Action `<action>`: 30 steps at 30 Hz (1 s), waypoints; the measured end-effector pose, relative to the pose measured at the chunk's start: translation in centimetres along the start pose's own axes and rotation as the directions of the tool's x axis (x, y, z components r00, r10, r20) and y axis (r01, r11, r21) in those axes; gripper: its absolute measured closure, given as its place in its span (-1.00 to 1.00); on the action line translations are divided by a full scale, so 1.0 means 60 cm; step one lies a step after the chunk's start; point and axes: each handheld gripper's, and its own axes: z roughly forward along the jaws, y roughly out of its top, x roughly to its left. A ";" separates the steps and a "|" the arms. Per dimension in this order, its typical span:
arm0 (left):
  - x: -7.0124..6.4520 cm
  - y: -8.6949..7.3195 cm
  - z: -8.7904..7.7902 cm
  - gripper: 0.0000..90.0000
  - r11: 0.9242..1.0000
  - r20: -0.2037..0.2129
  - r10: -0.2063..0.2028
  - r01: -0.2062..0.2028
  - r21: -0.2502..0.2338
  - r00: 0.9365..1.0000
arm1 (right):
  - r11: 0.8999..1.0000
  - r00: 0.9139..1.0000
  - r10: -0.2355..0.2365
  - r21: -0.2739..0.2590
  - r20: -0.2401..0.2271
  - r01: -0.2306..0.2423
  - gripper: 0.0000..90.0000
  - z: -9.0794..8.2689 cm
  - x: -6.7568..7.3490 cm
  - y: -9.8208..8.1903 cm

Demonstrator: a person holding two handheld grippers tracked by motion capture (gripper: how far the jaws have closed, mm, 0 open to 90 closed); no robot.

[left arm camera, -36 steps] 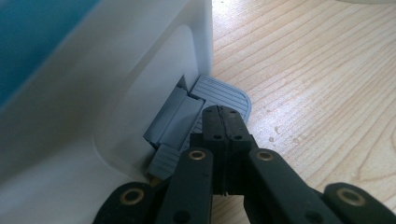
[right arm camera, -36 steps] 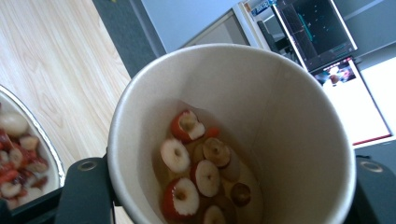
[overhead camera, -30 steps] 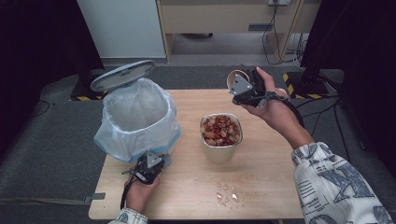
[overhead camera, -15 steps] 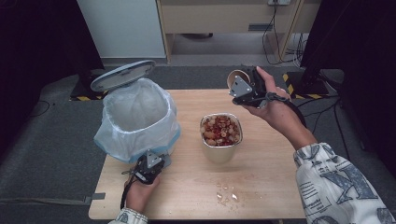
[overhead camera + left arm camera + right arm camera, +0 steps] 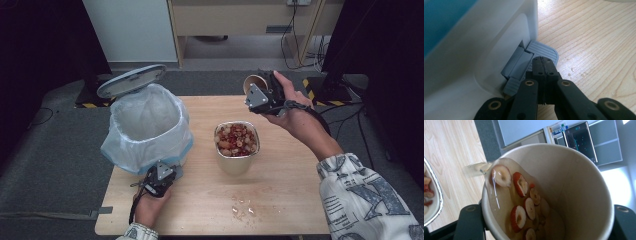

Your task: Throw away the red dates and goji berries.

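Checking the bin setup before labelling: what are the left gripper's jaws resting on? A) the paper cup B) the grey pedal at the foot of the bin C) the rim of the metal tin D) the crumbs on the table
B: in the left gripper view the left gripper, jaws shut, sits on the grey pedal at the foot of the bin, whose lid stands open.
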 end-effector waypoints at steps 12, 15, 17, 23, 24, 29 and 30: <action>0.000 0.000 0.000 0.99 1.000 0.000 0.000 0.000 -0.001 1.000 | 0.999 0.999 -0.051 0.004 0.005 0.051 -0.27 0.002 0.009 0.005; 0.000 0.000 0.000 0.98 1.000 0.000 0.000 0.000 0.000 1.000 | 0.999 0.999 -0.053 0.004 0.004 0.053 -0.27 0.002 0.010 0.005; 0.000 0.000 0.000 0.99 1.000 0.000 0.000 0.000 0.000 1.000 | 0.999 0.999 -0.054 0.006 0.002 0.054 -0.27 0.001 0.010 0.005; 0.000 0.000 0.000 0.99 1.000 0.000 0.000 0.000 0.001 1.000 | 0.998 0.998 -0.067 0.005 0.009 0.067 -0.27 -0.001 0.009 0.006; 0.000 0.000 0.000 0.98 1.000 0.000 0.000 0.000 0.001 1.000 | 0.997 0.997 -0.073 0.006 0.010 0.073 -0.27 -0.001 0.010 0.007; 0.000 0.000 0.000 0.99 1.000 -0.001 0.001 -0.001 0.001 1.000 | 0.994 0.994 -0.108 0.008 0.024 0.108 -0.27 -0.003 0.011 0.010; 0.000 0.000 0.000 0.99 1.000 0.000 0.000 0.000 0.001 1.000 | 0.993 0.992 -0.122 0.010 0.029 0.122 -0.27 -0.003 0.011 0.010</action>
